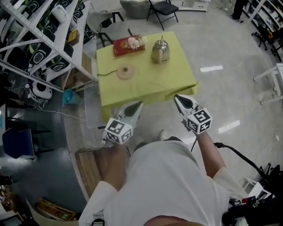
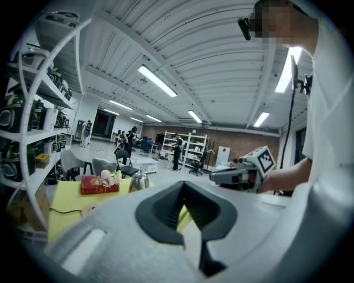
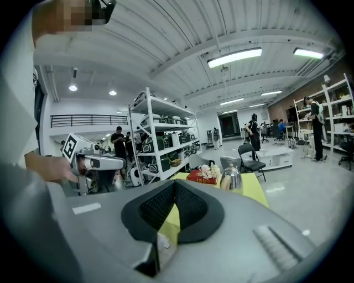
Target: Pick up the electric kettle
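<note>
1. The kettle (image 1: pixel 160 51) stands upright on the far right part of the yellow table (image 1: pixel 146 81), well apart from both grippers and held by neither.
2. The left gripper (image 1: pixel 139 103) and the right gripper (image 1: pixel 177 97) hover side by side close to the person's body, short of the table's near edge. Each has its jaws brought together at the tips, with nothing between them.
3. This fits either an approach toward the kettle or a moment after it was set back down; the pictures do not settle which.
4. As I judge it, any grasp would call for a reach across the table, the jaws parted, and a firm hold on the handle, since the rounded metal body looks slippery.
5. A round disc (image 1: pixel 125 71) with a cord lies on the table just left of the kettle, and a red book (image 1: pixel 124 47) with flowers (image 1: pixel 136 42) lies behind it.
6. The room is a large workshop with a shiny grey floor (image 1: pixel 221 88), loaded shelves (image 1: pixel 40 39) to the left and a folding chair (image 1: pixel 163 9) beyond the table.
</note>
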